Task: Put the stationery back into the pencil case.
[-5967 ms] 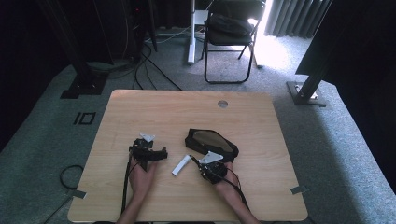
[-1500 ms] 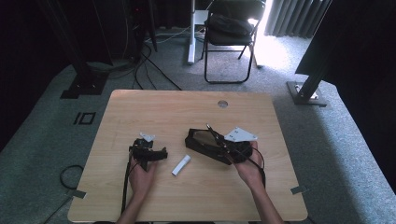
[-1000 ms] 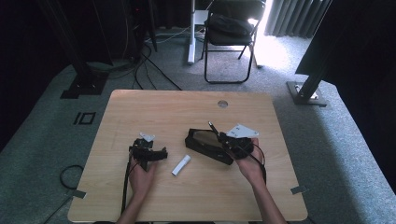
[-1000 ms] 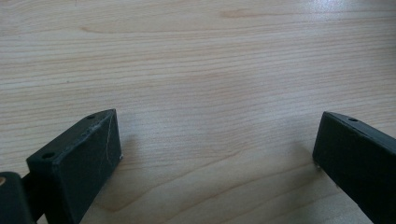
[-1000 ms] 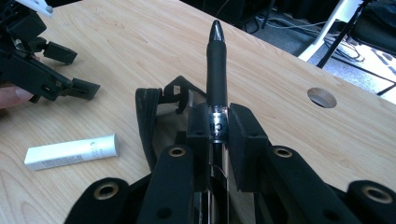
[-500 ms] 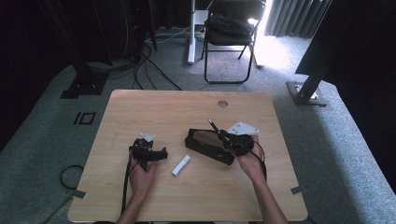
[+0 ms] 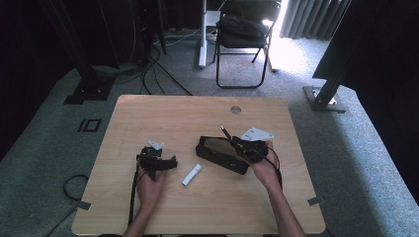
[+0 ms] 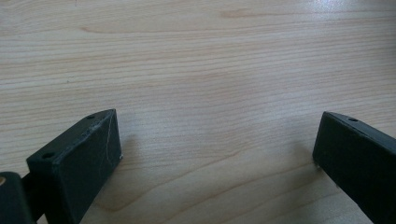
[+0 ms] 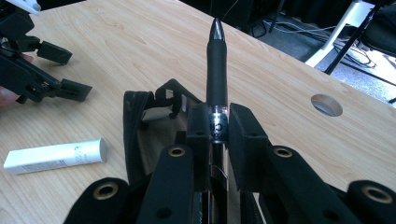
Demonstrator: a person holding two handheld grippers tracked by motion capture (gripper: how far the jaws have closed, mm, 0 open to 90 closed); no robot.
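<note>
Over pouch [image 7: 221,154], pen [image 9: 217,79] shifted left since before.

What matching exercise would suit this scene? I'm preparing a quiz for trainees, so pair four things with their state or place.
Things:
1. pen
2. white tube
3. left gripper
4. black pouch

States or places:
A. lies flat on the table, between the two grippers
B. jaws open with nothing but bare wood between them
C. clamped in the right gripper, tip pointing away from it
D. lies open on the table, right under the held pen

Pairs: 1-C, 2-A, 3-B, 4-D
</note>
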